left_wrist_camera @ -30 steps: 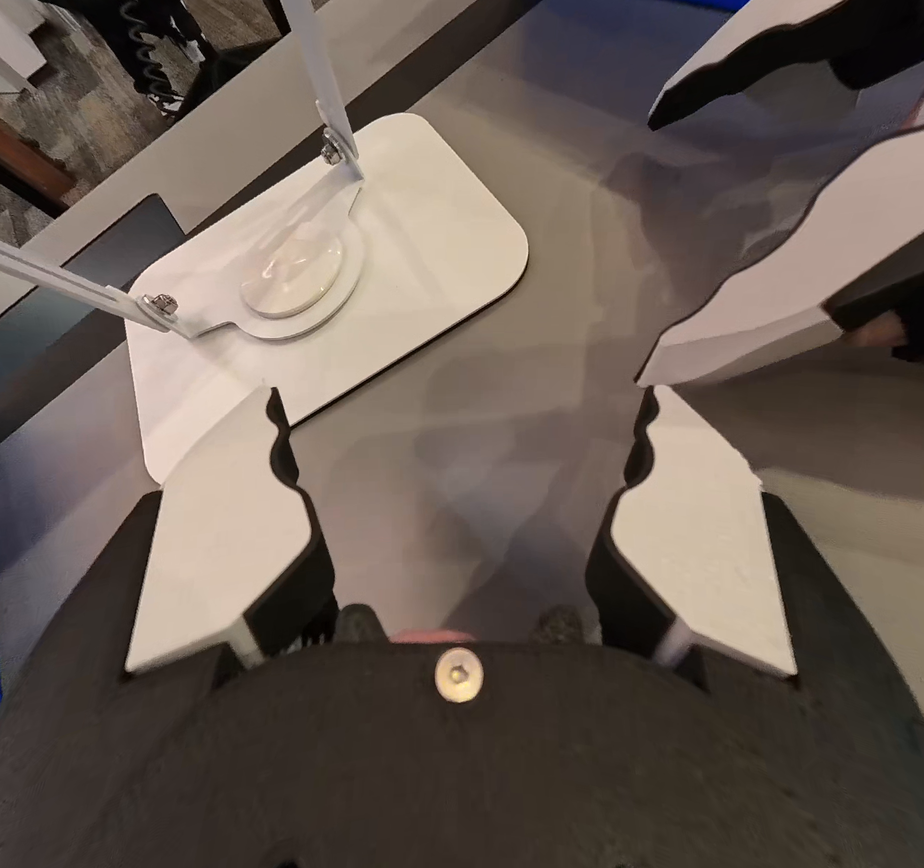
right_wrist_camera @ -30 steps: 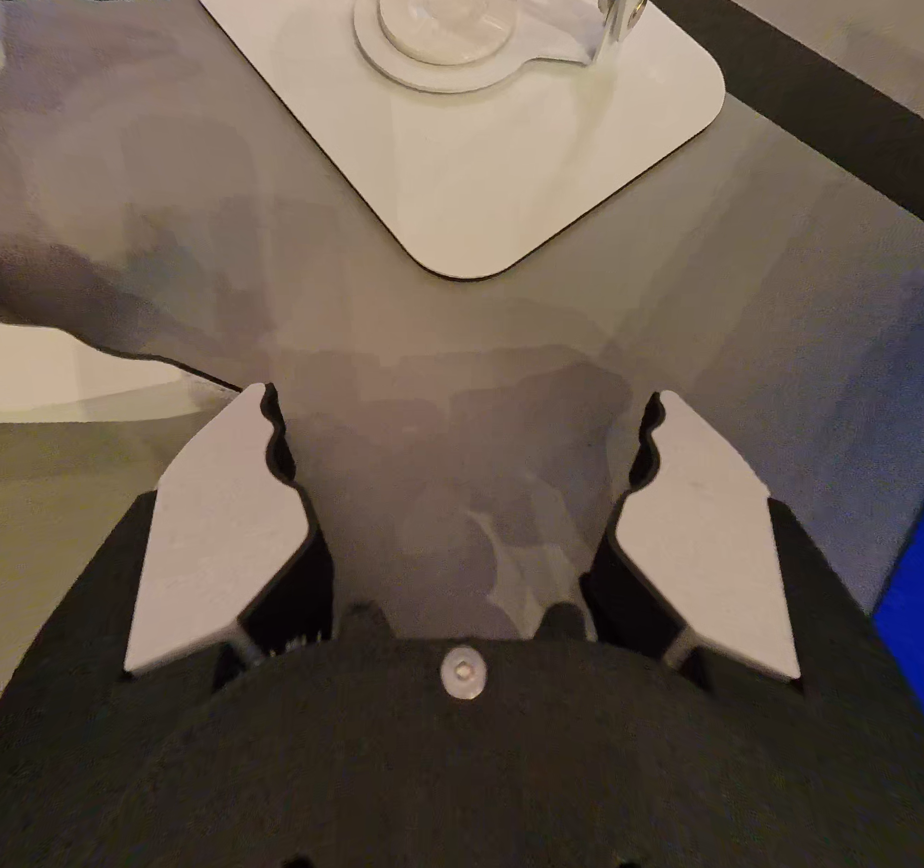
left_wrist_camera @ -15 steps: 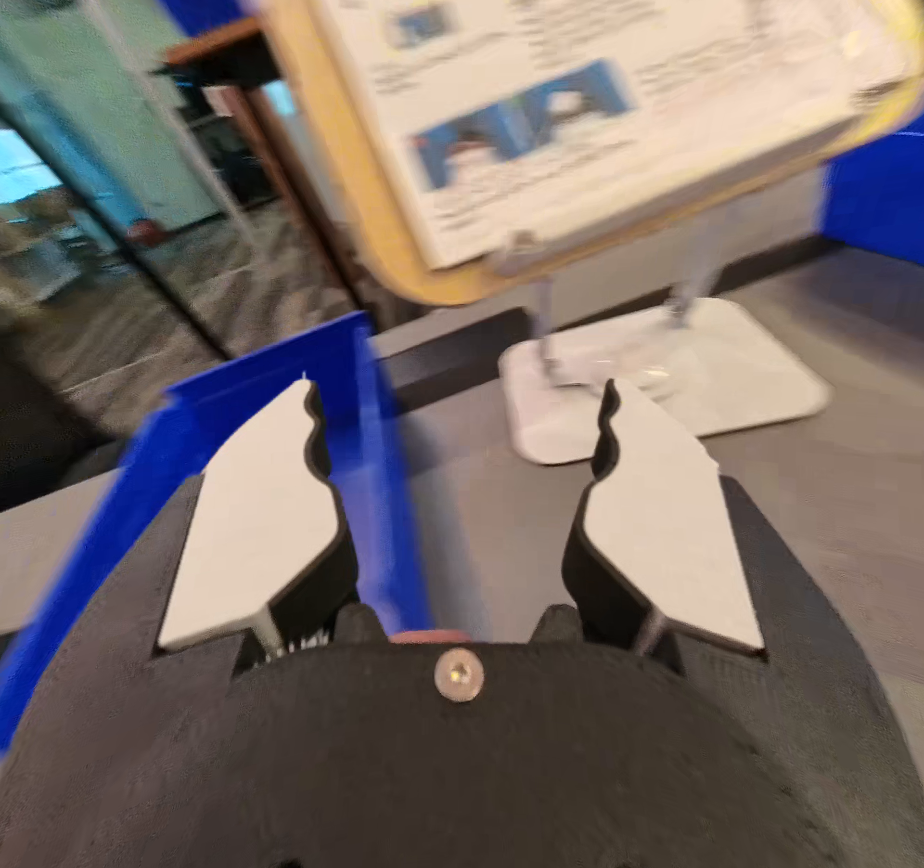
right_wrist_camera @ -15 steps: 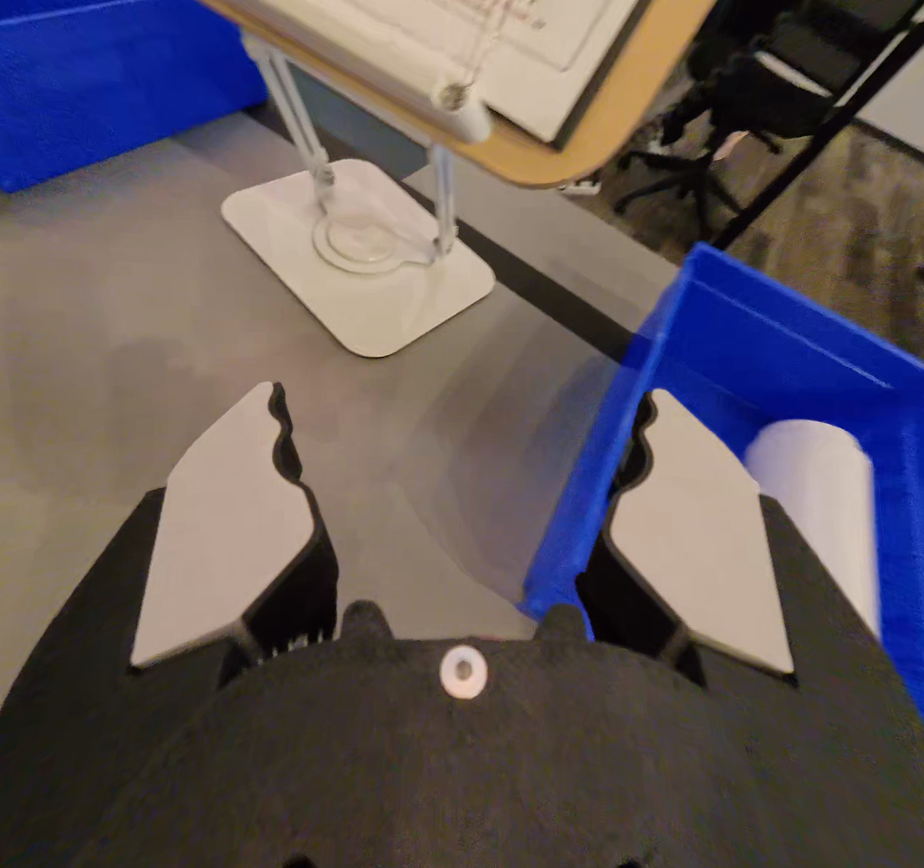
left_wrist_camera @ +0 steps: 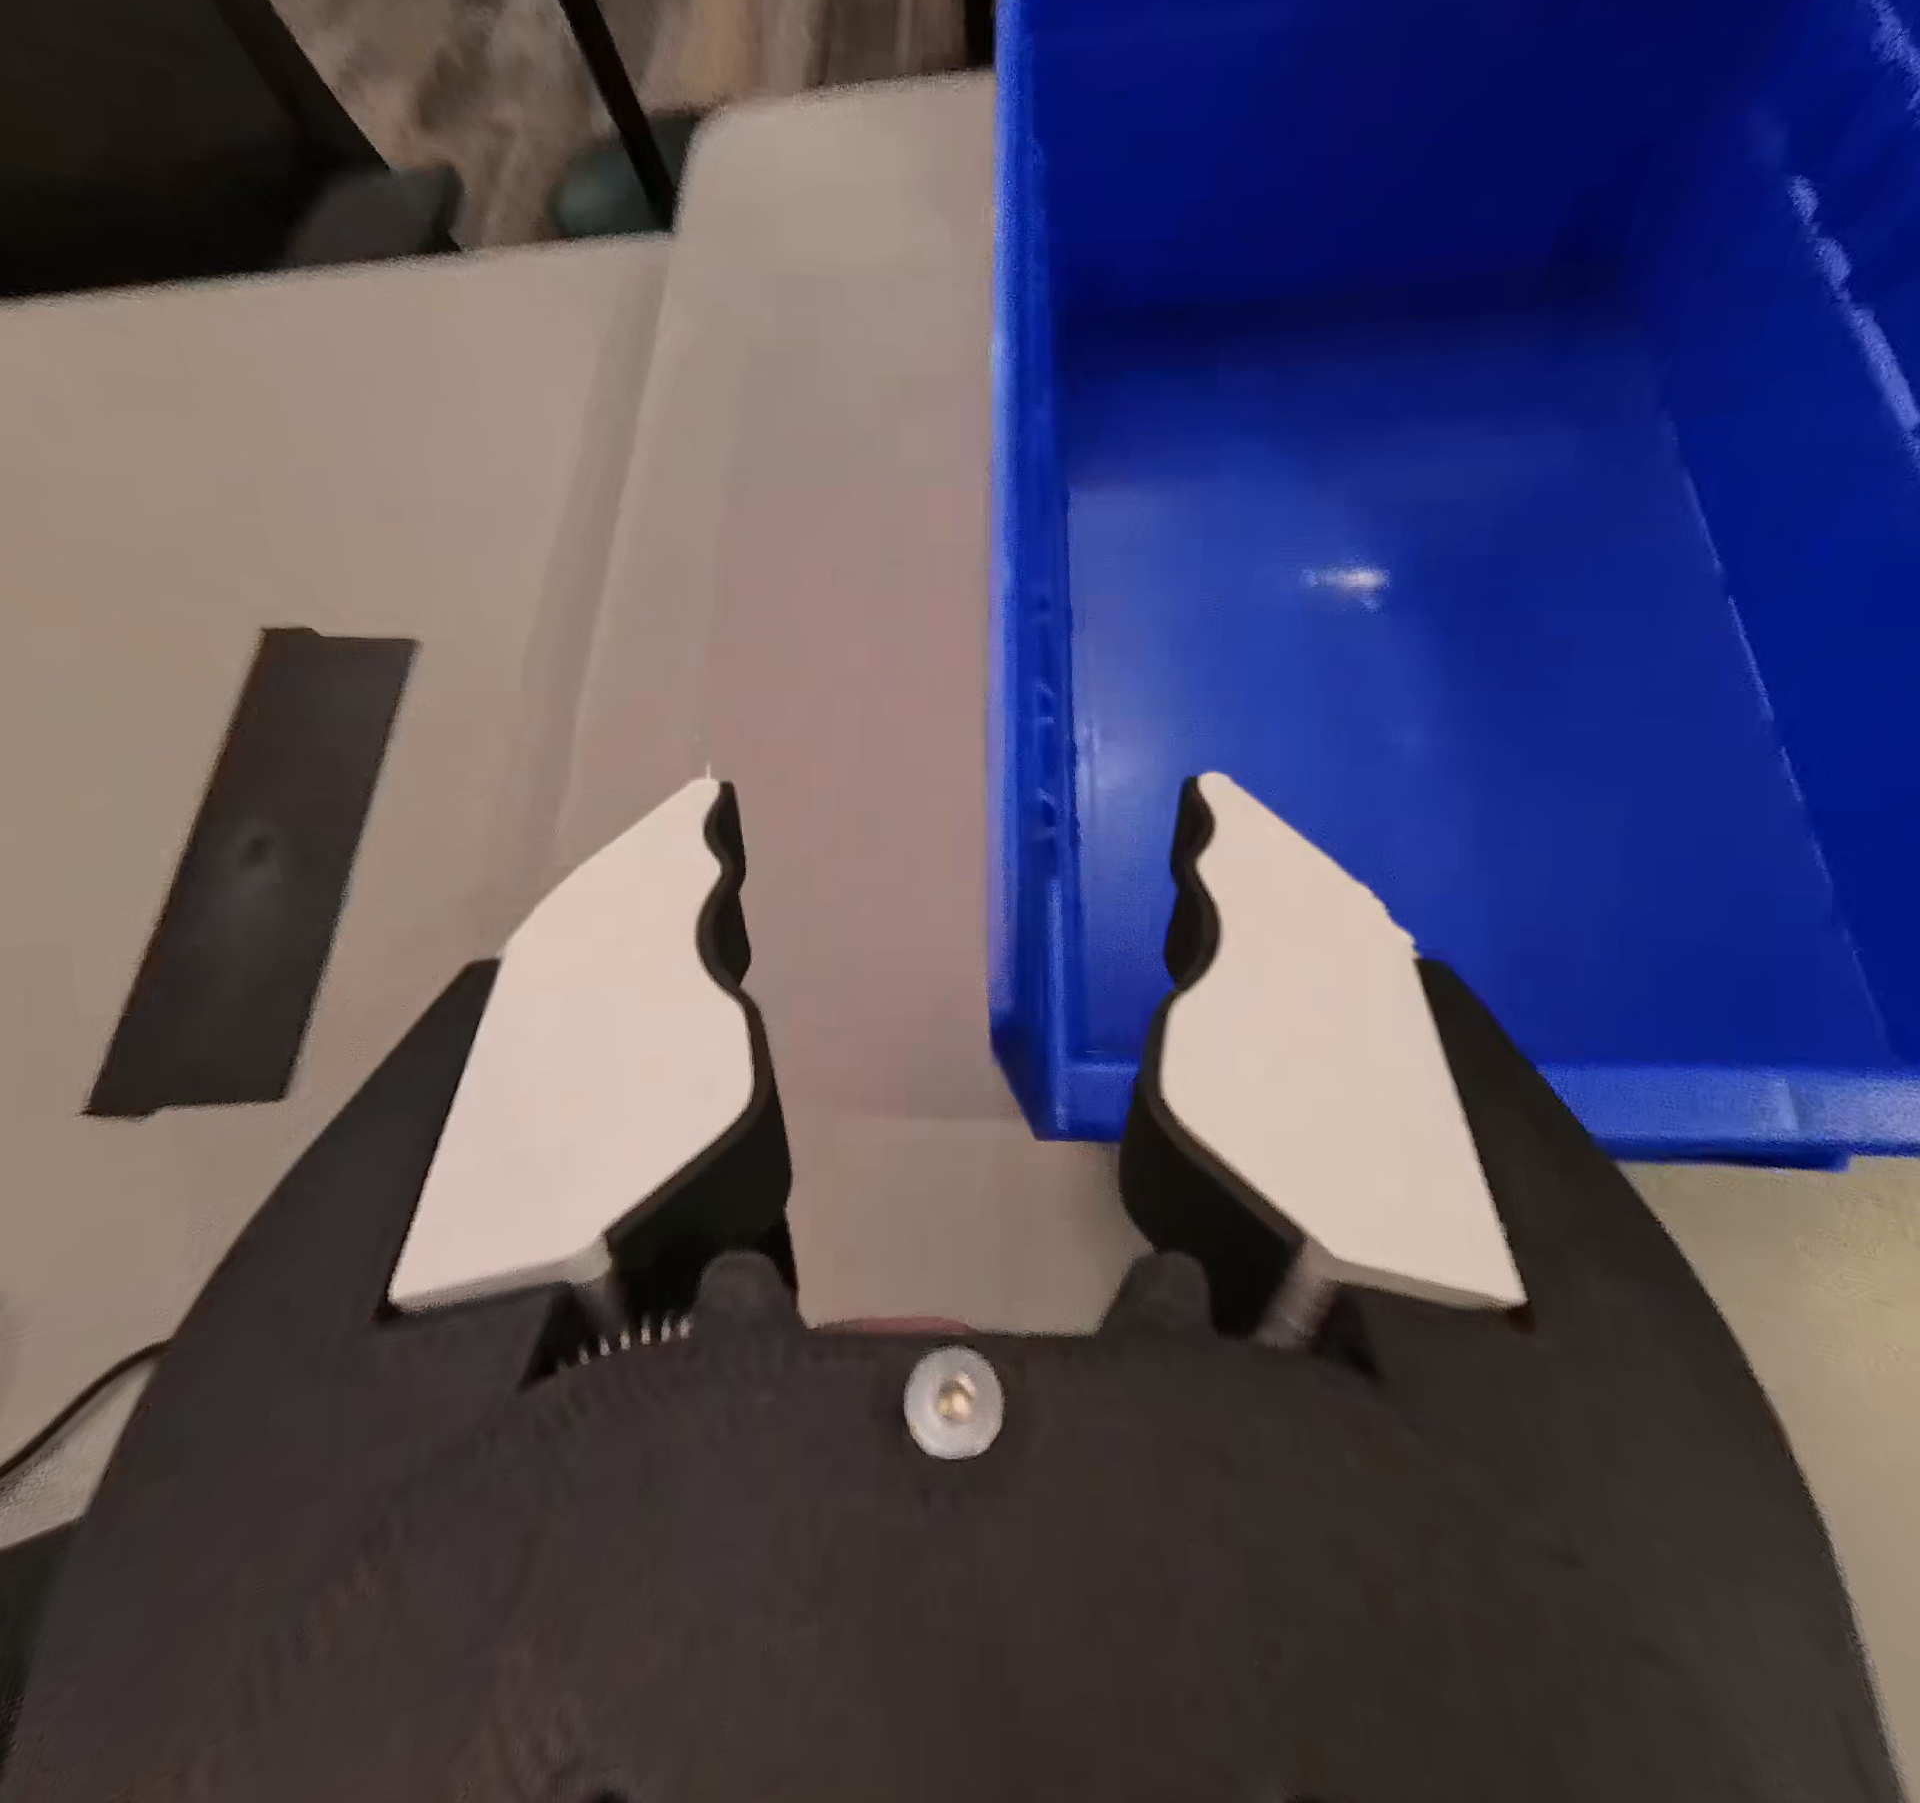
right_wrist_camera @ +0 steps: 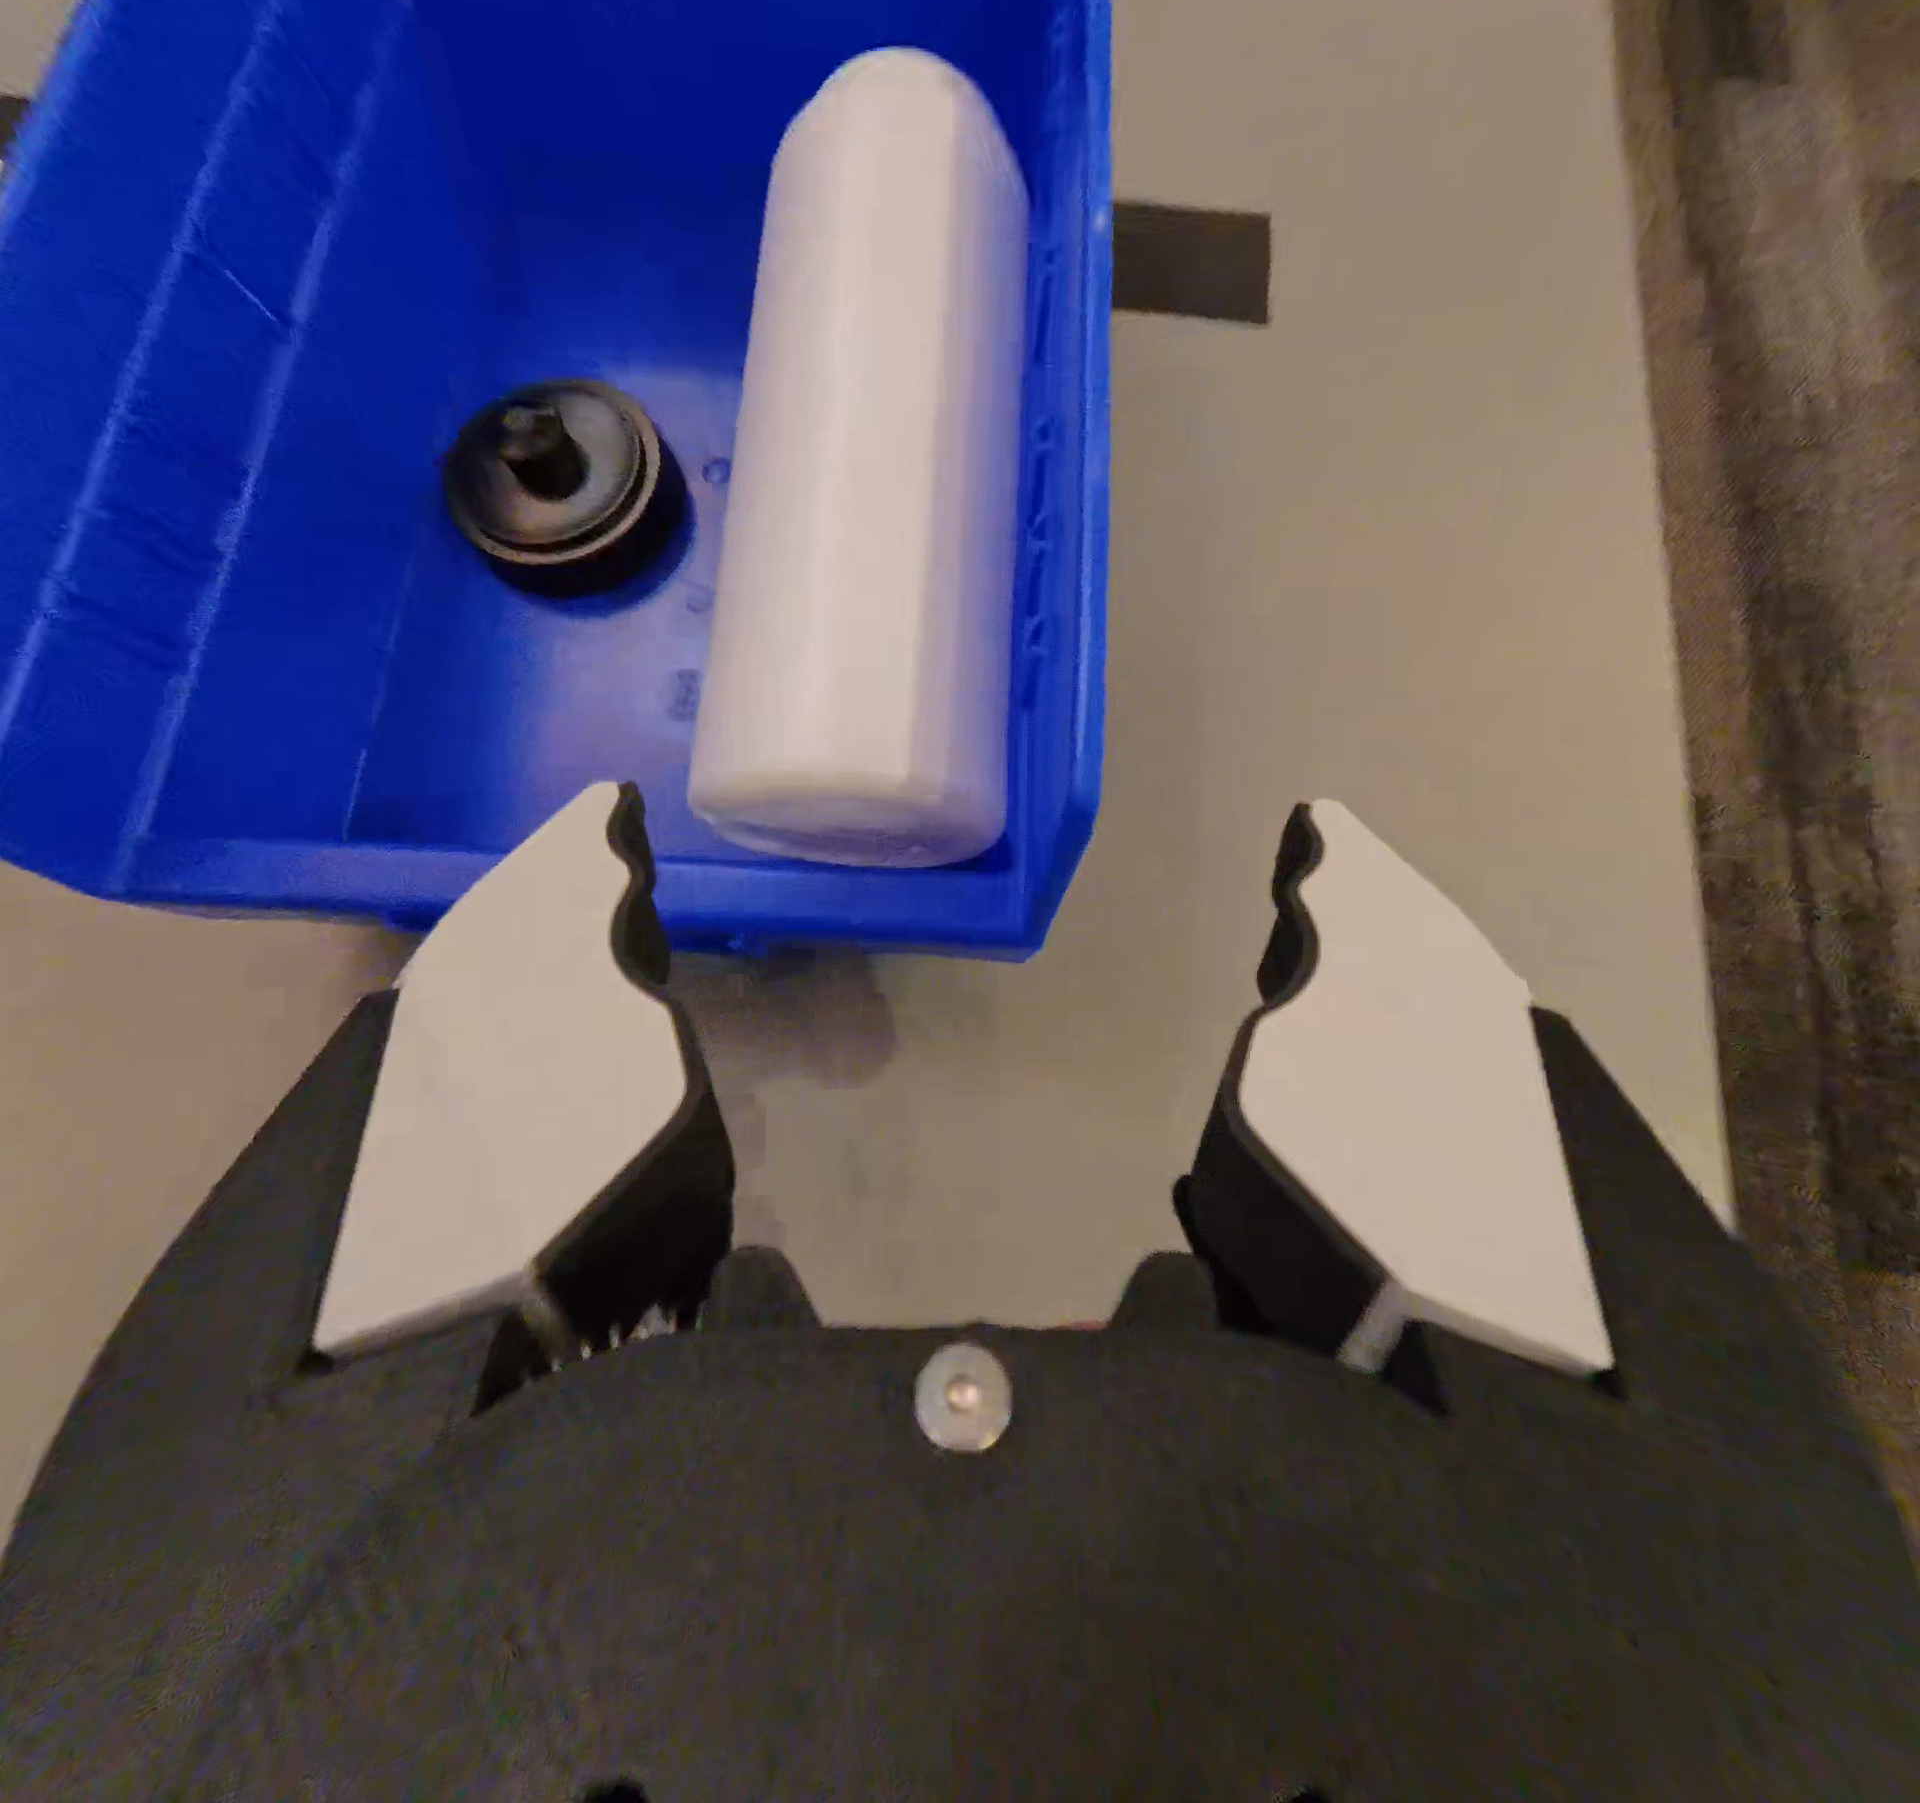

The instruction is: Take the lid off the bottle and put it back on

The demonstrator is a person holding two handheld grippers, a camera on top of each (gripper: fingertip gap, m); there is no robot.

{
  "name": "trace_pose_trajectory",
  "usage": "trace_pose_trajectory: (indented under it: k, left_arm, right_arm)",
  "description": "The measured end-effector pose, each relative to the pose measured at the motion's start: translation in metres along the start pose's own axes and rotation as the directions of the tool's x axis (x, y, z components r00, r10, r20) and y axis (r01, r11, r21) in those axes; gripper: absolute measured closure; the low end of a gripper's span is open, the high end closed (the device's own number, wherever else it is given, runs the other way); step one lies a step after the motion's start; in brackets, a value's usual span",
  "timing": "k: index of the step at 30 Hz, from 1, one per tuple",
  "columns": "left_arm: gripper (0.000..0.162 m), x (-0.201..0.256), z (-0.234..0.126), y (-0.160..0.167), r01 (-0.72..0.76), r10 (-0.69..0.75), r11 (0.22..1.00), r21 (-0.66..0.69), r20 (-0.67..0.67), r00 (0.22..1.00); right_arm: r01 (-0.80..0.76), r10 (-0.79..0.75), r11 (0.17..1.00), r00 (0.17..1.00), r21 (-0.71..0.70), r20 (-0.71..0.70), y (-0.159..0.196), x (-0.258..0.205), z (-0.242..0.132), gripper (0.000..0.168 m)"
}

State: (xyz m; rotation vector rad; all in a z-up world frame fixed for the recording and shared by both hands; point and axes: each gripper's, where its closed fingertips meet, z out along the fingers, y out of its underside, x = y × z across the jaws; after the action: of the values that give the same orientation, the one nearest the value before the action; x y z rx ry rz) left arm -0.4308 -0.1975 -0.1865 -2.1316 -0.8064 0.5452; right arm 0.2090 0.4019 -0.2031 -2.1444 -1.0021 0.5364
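Observation:
In the right wrist view a white bottle [right_wrist_camera: 868,465] lies on its side in a blue bin [right_wrist_camera: 208,465], along the bin's right wall. A black round lid [right_wrist_camera: 556,488] lies on the bin floor left of the bottle, apart from it. My right gripper [right_wrist_camera: 961,808] is open and empty, just in front of the bin's near wall. In the left wrist view my left gripper [left_wrist_camera: 956,797] is open and empty above the grey table, over the near left corner of another blue bin [left_wrist_camera: 1039,610] whose visible floor is bare.
The grey table [left_wrist_camera: 520,506] has a strip of black tape [left_wrist_camera: 249,870] on the left, and another black strip [right_wrist_camera: 1190,262] shows right of the bottle's bin. The table's edge and patterned floor [right_wrist_camera: 1808,506] lie to the right.
Both grippers have swung away from the white stand in the middle. The left one now looks down at the left bin, the right one at the bin with the bottle. Both stay open.

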Motion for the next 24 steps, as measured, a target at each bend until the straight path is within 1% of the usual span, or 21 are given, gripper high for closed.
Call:
trace_pose_trajectory:
  k: [1,2,3,4,6,8,9,10,11,12,14,16,18,20,24]
  left_arm:
    - [0.083,0.004,0.006,0.005,0.005,-0.005,1.000,-0.021,-0.028,1.000]
    - [0.089,0.009,0.011,0.009,0.003,-0.005,0.999,-0.033,-0.059,0.998]
    - [0.094,0.014,0.015,0.012,-0.001,-0.003,0.999,-0.046,-0.087,0.996]
    - [0.101,0.020,0.019,0.013,-0.008,0.003,0.999,-0.050,-0.110,0.994]
    - [0.119,0.027,0.023,0.010,0.009,-0.012,1.000,-0.024,-0.148,0.989]
    - [0.143,0.030,0.025,0.009,0.034,-0.036,0.999,-0.016,-0.187,0.982]
    - [0.146,0.031,0.026,0.008,0.049,-0.050,0.999,-0.013,-0.207,0.977]
    - [0.151,0.031,0.026,0.008,0.055,-0.056,0.998,-0.012,-0.217,0.975]
    - [0.152,0.031,0.026,0.008,0.045,-0.047,0.999,-0.013,-0.227,0.973]
    - [0.153,0.031,0.026,0.008,0.036,-0.039,0.999,-0.017,-0.228,0.973]
    - [0.156,0.031,0.026,0.009,-0.002,-0.002,1.000,-0.019,-0.224,0.975]
    - [0.156,0.034,0.024,0.011,-0.021,0.016,1.000,-0.019,-0.249,0.968]
    - [0.156,0.036,0.017,0.016,-0.034,0.028,0.999,-0.018,-0.284,0.959]
    - [0.156,0.037,0.006,0.024,-0.076,0.066,0.997,-0.018,-0.318,0.946]
    - [0.156,0.035,-0.026,0.050,-0.121,0.097,0.992,-0.033,-0.406,0.909]
  right_arm:
    - [-0.023,0.023,1.000,0.999,-0.018,0.024,0.005,0.001,0.006,0.056]
    - [-0.033,0.034,0.999,0.999,-0.017,0.025,0.007,0.004,0.010,0.062]
    - [-0.039,0.039,0.999,0.999,-0.005,0.035,0.006,0.006,0.012,0.072]
    - [-0.056,0.054,0.998,0.996,0.016,0.074,0.003,0.005,0.014,0.081]
    - [-0.083,0.073,0.995,0.984,0.054,0.164,-0.004,0.000,0.014,0.114]
    - [-0.101,0.085,0.992,0.980,0.079,0.183,-0.008,0.004,0.014,0.124]
    - [-0.114,0.096,0.990,0.976,0.086,0.193,-0.008,0.008,0.013,0.134]
    - [-0.118,0.099,0.989,0.976,0.088,0.195,-0.007,0.012,0.013,0.146]
    - [-0.110,0.090,0.990,0.976,0.091,0.201,-0.006,0.015,0.013,0.160]
    - [-0.100,0.076,0.990,0.974,0.104,0.214,-0.007,0.016,0.013,0.159]
    - [-0.055,0.031,0.992,0.981,0.118,0.191,-0.008,0.019,0.012,0.161]
    - [-0.001,-0.015,0.996,0.986,0.095,0.165,-0.006,0.019,0.009,0.162]
    - [0.025,-0.037,0.997,0.983,0.072,0.178,-0.001,0.013,0.005,0.161]
    - [0.051,-0.062,0.997,0.981,0.059,0.185,0.004,0.008,-0.002,0.161]
    - [0.128,-0.135,0.991,0.966,0.046,0.222,0.019,-0.007,-0.018,0.160]
